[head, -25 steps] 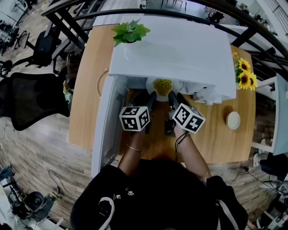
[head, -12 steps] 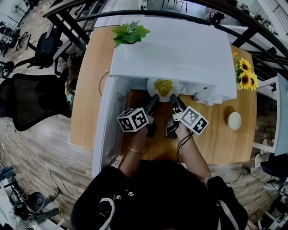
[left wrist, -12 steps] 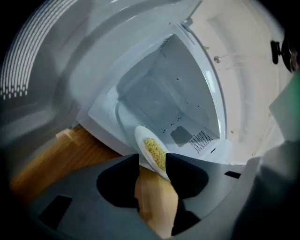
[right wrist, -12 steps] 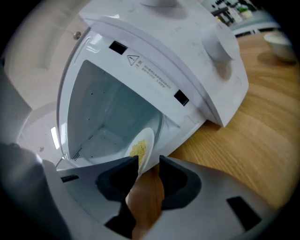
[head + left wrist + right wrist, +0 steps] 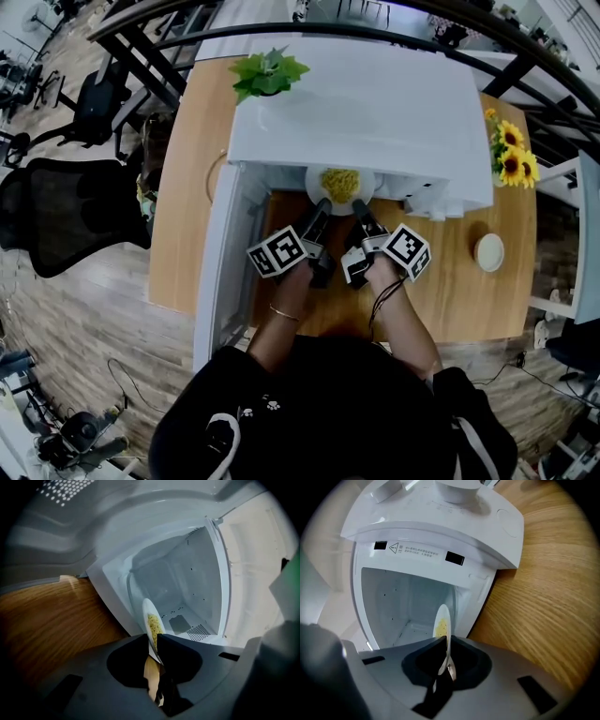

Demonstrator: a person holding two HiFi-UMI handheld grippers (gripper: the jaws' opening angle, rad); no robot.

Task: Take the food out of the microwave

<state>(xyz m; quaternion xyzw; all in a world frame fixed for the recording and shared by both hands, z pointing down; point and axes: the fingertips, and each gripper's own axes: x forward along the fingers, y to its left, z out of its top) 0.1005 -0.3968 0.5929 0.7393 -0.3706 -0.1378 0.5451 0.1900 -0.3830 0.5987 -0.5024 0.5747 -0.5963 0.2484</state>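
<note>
One white plate [image 5: 364,189] bearing yellow food [image 5: 340,183] pokes from the open microwave [image 5: 375,103].

A light wooden table [image 5: 183,216] is set on a floor [image 5: 84,319] of grey-brown wood planks. A black mesh-backed office chair [image 5: 66,220] is parked just beside the table's left edge, and a second black office chair [image 5: 94,94] is seen farther back. Black metal rails [image 5: 141,42] are arched across the top of the head view. Sunflowers [image 5: 511,155] are placed at the table's right edge, with a small white round object [image 5: 487,251] near them on the tabletop. Cables [image 5: 117,375] are strewn over the floor at lower left. The room is evenly lit.
</note>
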